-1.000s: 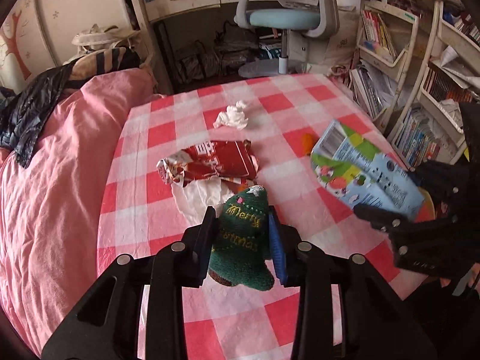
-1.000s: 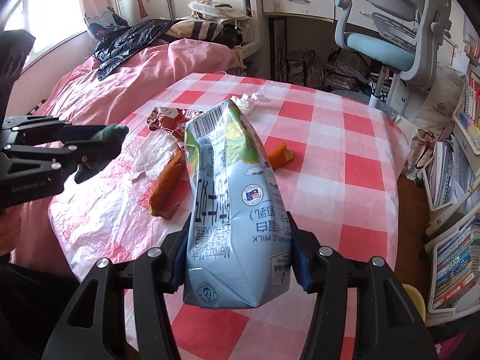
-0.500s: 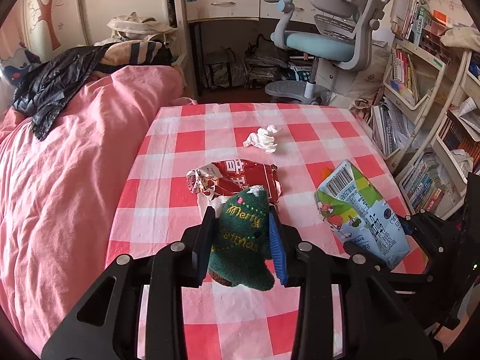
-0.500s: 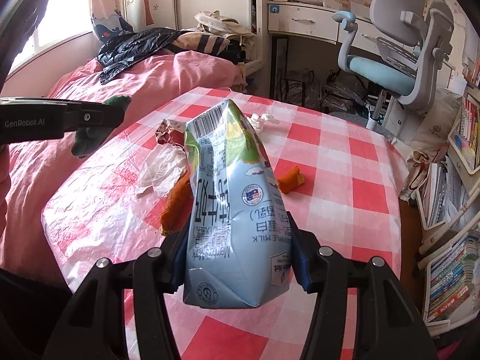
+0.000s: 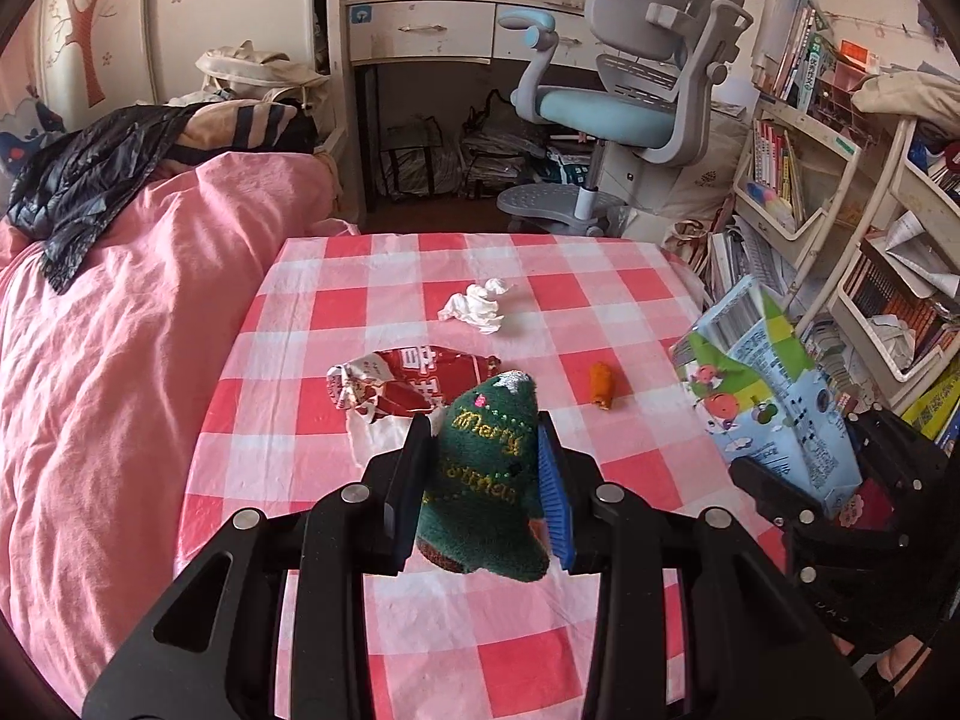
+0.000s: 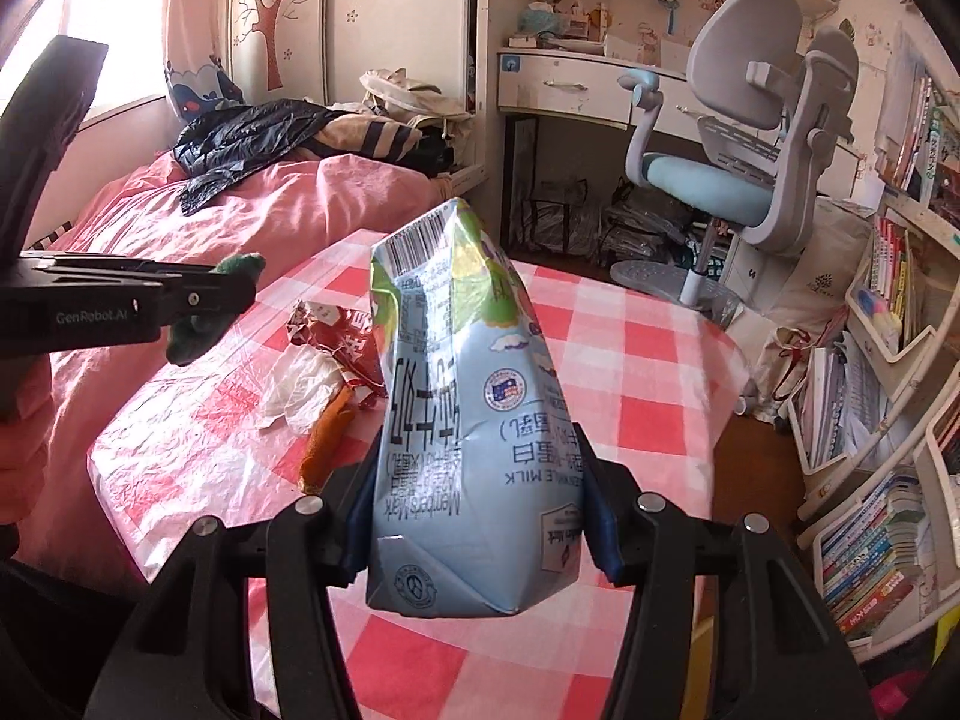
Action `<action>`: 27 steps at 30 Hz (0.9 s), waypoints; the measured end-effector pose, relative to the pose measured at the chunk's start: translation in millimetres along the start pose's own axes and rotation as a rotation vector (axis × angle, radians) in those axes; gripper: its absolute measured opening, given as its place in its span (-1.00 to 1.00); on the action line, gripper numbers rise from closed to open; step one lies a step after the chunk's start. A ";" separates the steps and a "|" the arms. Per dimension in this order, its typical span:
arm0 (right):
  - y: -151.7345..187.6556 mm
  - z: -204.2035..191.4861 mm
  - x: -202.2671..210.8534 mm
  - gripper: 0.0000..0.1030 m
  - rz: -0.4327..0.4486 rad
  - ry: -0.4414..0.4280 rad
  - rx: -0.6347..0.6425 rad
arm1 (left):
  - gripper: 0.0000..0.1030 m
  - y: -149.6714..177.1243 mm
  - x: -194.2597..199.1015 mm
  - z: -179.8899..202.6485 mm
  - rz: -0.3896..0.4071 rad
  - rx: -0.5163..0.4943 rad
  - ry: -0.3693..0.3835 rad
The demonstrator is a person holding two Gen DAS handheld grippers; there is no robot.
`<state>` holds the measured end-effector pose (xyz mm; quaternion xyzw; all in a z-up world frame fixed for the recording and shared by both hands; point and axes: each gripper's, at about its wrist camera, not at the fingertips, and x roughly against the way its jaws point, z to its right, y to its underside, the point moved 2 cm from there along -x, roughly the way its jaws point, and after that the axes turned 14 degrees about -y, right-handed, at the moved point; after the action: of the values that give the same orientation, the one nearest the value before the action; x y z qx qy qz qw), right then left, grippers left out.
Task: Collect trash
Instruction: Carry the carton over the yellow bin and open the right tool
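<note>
Two tongs hang above a surface (image 5: 312, 324) draped in a red-and-white checked cloth, with a pink bed (image 5: 120, 324) along its 9 o'clock side and a grey-and-blue desk chair (image 5: 624, 102) beyond at 12 o'clock. Right tongs (image 6: 477, 516) are clamped on a crushed blue-and-green milk carton (image 6: 462, 420), raised off the cloth, printing upside down; in the left wrist view that carton (image 5: 762, 396) sits at 3 o'clock. Left tongs (image 5: 483, 480) squeeze a green plush Christmas tree (image 5: 486, 480) stitched with gold lettering, also clear of the cloth. Below lie a torn red snack wrapper (image 5: 414, 384) near the centre, a white plastic scrap (image 6: 300, 384) touching it, a crumpled white tissue (image 5: 474, 306) toward 12 o'clock, a long orange peel (image 6: 327, 438) beside the scrap, and a small orange piece (image 5: 601, 384) toward 3 o'clock.
</note>
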<state>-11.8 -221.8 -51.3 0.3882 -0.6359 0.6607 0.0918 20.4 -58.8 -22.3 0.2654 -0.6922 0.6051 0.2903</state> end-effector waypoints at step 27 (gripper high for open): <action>222.5 222.1 32.2 0.07 -0.072 0.261 -0.448 | -0.36 48.0 -25.5 325.0 -0.095 -0.357 0.258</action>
<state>-82.6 -475.1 -226.6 0.2920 -0.7349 0.5443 0.2801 -22.7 -374.6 -105.8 0.1622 -0.7321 0.4877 0.4470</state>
